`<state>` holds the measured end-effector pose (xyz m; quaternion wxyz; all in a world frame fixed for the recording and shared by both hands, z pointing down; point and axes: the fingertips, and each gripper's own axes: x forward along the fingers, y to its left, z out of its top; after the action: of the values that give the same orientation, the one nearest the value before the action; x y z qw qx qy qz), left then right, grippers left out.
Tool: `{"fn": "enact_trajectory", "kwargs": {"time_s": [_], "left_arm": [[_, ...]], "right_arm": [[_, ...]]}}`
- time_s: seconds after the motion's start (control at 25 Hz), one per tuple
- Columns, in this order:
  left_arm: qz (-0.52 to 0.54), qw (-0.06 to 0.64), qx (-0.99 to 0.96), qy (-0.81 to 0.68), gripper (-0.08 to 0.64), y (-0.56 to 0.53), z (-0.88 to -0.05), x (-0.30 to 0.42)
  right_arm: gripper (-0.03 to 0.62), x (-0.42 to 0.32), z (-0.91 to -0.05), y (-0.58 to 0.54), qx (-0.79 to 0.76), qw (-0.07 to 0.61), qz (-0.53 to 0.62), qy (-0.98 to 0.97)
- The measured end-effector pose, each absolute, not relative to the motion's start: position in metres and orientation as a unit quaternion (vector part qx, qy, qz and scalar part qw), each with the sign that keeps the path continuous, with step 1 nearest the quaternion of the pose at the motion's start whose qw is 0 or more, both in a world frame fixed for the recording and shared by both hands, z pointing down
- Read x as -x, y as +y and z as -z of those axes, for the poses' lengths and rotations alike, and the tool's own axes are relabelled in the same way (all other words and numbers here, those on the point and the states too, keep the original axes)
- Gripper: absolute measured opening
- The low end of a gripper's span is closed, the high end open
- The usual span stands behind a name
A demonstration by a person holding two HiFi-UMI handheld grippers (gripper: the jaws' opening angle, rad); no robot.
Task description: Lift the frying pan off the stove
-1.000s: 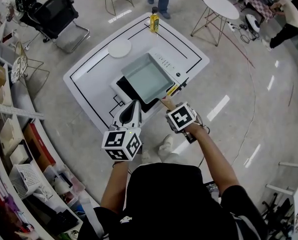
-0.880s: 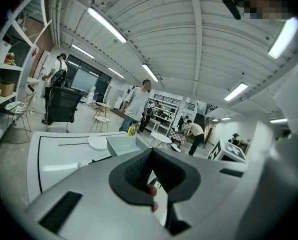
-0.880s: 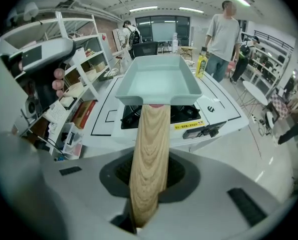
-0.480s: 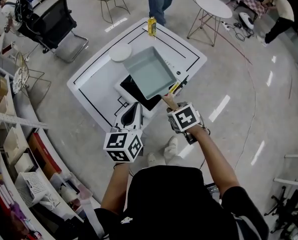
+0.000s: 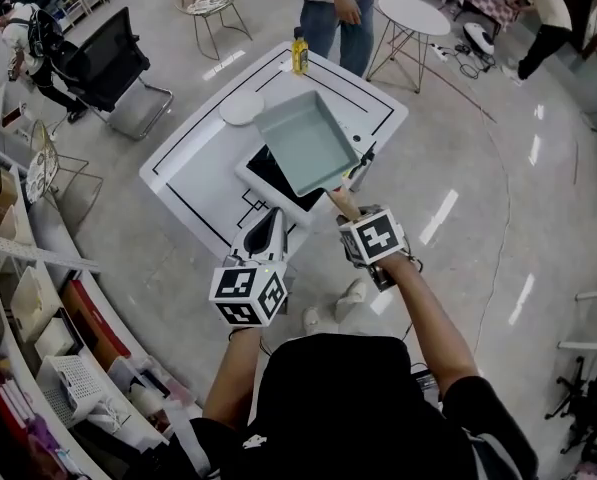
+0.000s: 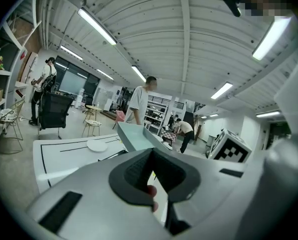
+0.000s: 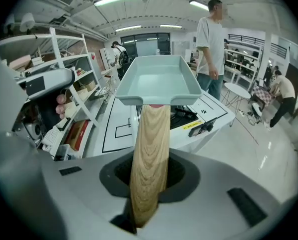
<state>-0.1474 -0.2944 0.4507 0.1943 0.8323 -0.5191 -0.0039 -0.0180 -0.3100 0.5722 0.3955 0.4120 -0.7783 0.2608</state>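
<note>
Right tool (image 5: 346,208) (image 7: 149,176): closed on the wooden handle (image 7: 149,144) of the pan; the handle runs straight out between the jaws.
Pan (image 5: 306,143) (image 7: 156,81): square, pale green, empty. Held in the air at 11 o'clock from the right tool, clear of the stove, which shows beneath it in the right gripper view.
Left tool (image 5: 268,226) (image 6: 151,179): jaws a little apart with nothing between them. Sits at 8 o'clock from the right tool, over the near edge of the bench, pointing toward the stove.
Stove (image 5: 261,165) (image 7: 181,115): flat black top, bare at its 7 o'clock corner, the rest under the pan.
Bench (image 5: 193,163): white with black lines; carries the stove.
Plate (image 5: 241,108): white, round, on the bench at 10 o'clock from the pan.
Bottle (image 5: 300,50): yellow, upright at the far edge of the bench, 12 o'clock from the pan.
Person (image 5: 340,8) (image 7: 208,39): white shirt, standing just past the bench at 1 o'clock.
</note>
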Motion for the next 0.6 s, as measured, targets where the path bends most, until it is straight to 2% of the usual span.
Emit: {"fn": "enact_trajectory", "kwargs": {"time_s": [0.6], "left_arm": [[0.01, 0.173, -0.844, -0.508, 0.011, -0.262, -0.427, 0.119]], "right_arm": [[0.058, -0.005, -0.54, -0.278, -0.433, 0.363, -0.241, -0.789]]}}
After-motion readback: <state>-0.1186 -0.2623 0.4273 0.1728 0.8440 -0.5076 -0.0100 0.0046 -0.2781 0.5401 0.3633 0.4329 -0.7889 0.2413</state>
